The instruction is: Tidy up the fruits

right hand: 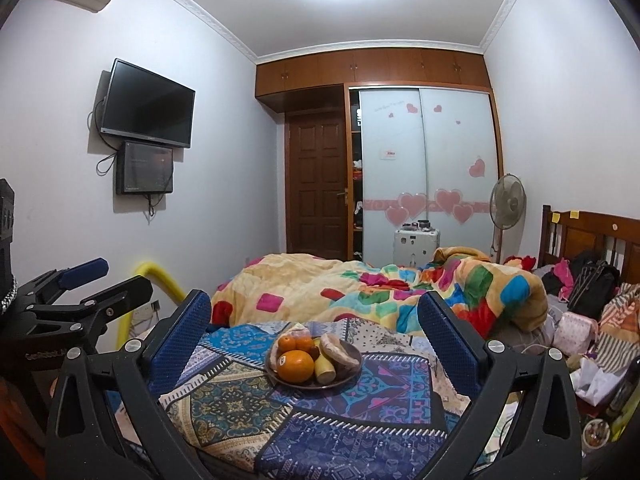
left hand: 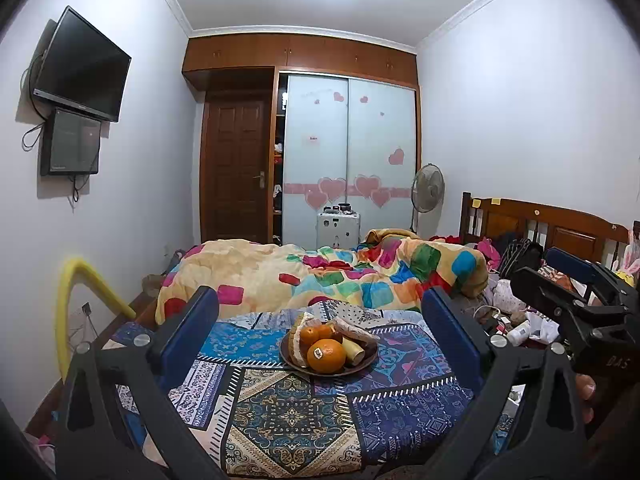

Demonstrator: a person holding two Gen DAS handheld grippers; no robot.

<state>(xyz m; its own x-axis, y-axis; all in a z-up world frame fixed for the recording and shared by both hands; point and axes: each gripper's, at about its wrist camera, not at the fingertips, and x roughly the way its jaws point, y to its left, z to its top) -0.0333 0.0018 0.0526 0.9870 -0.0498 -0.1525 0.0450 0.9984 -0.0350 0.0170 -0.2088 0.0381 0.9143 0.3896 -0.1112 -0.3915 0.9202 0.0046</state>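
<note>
On the patterned cloth (left hand: 280,412) ahead of me sits the dark plate (left hand: 288,360), piled with fruit: a big stickered orange (left hand: 326,355) at the front, smaller oranges (left hand: 310,335) behind, a banana (left hand: 354,351) alongside. The big orange looks firm and fairly heavy, its peel smooth (likely to roll), so I'd take it across its widest part; the banana probably bruises easily. My left gripper (left hand: 320,316) and right gripper (right hand: 314,314) both stand spread wide, empty, well short of the plate.

Fruit plate (left hand: 292,364) on patterned bedspread (left hand: 280,412)
</note>
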